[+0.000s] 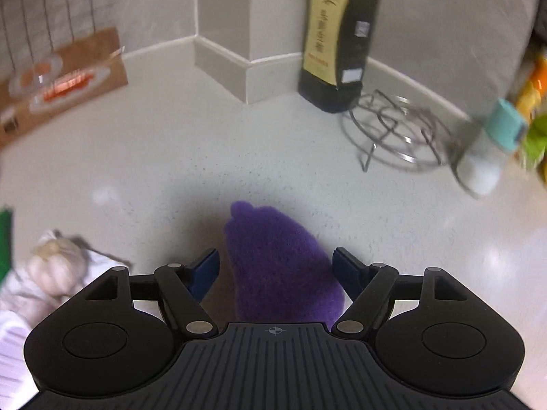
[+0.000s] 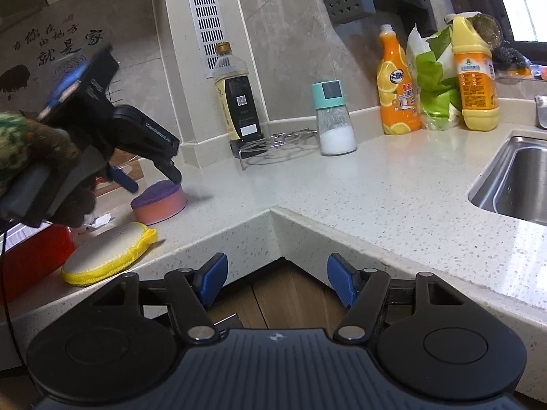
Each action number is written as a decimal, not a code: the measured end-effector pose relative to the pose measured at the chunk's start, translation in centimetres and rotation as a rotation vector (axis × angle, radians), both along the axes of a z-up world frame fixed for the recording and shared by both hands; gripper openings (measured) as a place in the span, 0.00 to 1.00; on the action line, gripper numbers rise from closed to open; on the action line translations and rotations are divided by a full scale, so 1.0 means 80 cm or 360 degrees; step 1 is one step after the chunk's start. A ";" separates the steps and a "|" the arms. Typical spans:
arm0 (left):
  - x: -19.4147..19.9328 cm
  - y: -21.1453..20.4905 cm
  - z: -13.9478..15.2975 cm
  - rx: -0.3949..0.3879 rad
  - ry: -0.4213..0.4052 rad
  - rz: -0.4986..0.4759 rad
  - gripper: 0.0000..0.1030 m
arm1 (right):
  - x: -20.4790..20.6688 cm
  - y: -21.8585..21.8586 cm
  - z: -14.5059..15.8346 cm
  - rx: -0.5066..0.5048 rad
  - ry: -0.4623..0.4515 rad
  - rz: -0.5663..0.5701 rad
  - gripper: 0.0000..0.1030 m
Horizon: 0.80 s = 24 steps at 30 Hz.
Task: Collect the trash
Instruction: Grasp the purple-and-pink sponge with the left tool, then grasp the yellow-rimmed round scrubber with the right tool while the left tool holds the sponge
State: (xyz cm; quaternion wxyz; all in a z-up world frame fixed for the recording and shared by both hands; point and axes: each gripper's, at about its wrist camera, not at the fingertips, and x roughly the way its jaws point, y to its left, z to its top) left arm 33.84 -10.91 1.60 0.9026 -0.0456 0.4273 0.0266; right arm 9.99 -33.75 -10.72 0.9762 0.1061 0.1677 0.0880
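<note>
A round sponge with a purple top (image 1: 280,266) and a pink body (image 2: 159,201) lies on the pale speckled counter (image 2: 342,198). My left gripper (image 1: 277,270) hangs just over it, open, its blue pads (image 1: 207,270) on either side of the sponge without pressing on it. In the right wrist view a hand in a camouflage glove (image 2: 30,143) holds that left gripper (image 2: 150,177). My right gripper (image 2: 277,282) stands open and empty off the counter's inner corner, over the wooden floor. A small crumpled white scrap (image 2: 99,220) lies beside the sponge.
A yellow-rimmed scrubber (image 2: 106,256) and a red container (image 2: 34,256) sit at the left edge. Garlic bulbs (image 1: 54,266) lie left of the sponge. By the wall stand a dark sauce bottle (image 2: 237,102), a wire trivet (image 2: 273,147), a salt shaker (image 2: 333,119) and detergent bottles (image 2: 398,82). The sink (image 2: 512,177) is on the right.
</note>
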 end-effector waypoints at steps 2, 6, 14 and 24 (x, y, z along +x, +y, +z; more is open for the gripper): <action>0.003 -0.001 0.000 -0.0016 -0.0005 -0.0004 0.77 | 0.000 0.000 0.000 -0.0010 -0.0003 0.0003 0.63; 0.010 -0.005 -0.002 0.0006 0.0009 -0.0053 0.77 | 0.002 0.005 -0.005 -0.0053 0.0001 0.0015 0.64; -0.015 0.011 0.011 -0.0102 -0.0022 -0.0254 0.74 | -0.002 0.028 0.005 -0.0022 0.0021 0.0175 0.64; -0.087 0.055 0.032 -0.0102 -0.0022 -0.0496 0.74 | -0.006 0.080 0.035 0.0049 0.0091 0.0360 0.64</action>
